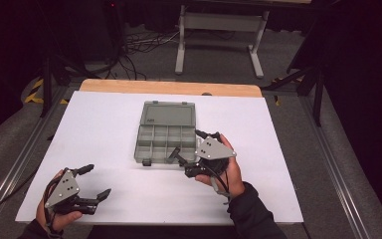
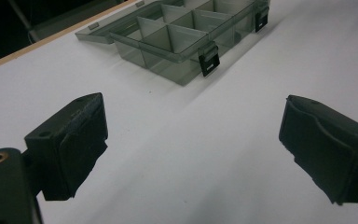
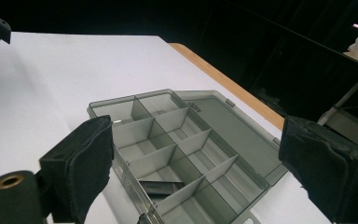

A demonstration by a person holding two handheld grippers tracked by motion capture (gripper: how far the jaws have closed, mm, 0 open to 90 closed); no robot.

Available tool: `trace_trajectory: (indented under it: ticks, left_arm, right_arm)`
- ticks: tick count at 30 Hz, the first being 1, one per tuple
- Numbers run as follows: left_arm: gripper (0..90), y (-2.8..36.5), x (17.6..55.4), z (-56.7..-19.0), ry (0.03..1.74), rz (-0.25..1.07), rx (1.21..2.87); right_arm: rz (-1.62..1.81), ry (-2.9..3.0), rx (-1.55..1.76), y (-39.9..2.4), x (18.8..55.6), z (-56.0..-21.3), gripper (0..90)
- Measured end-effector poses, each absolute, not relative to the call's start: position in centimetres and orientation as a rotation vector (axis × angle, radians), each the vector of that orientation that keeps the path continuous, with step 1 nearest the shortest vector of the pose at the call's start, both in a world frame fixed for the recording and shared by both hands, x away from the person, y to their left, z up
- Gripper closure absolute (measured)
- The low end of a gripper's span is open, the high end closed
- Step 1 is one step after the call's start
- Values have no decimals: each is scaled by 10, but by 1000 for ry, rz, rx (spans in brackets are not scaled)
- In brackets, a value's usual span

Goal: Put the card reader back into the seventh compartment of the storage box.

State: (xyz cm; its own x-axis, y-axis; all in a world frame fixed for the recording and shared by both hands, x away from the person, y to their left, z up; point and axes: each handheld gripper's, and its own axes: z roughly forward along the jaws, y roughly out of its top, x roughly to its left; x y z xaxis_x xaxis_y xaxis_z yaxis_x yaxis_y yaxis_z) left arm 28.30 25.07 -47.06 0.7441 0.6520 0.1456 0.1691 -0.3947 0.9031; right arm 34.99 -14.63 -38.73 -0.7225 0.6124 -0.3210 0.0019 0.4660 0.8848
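Our right tongs point(image 1: 185, 160) are wide open and hold nothing, right by the near right corner of the grey box point(image 1: 165, 135). Our left tongs point(image 1: 95, 182) are open too, well apart from the box. The box sits open on the white bench point(image 1: 104, 124), lid flat behind it. We think we should move slowly, so we don't push the box.

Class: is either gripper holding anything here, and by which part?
Nothing is held. Left gripper is open over bare table; right gripper is open at the organiser box's front edge, gripping nothing.
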Motion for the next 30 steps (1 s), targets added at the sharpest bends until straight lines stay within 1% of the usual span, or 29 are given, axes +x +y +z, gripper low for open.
trace_trajectory:
  ticks: [30]
  left_arm:
    - [87,250,283,-471,627,607,1945]
  right_arm:
    - [1208,2072,512,-179,329,-389,116]
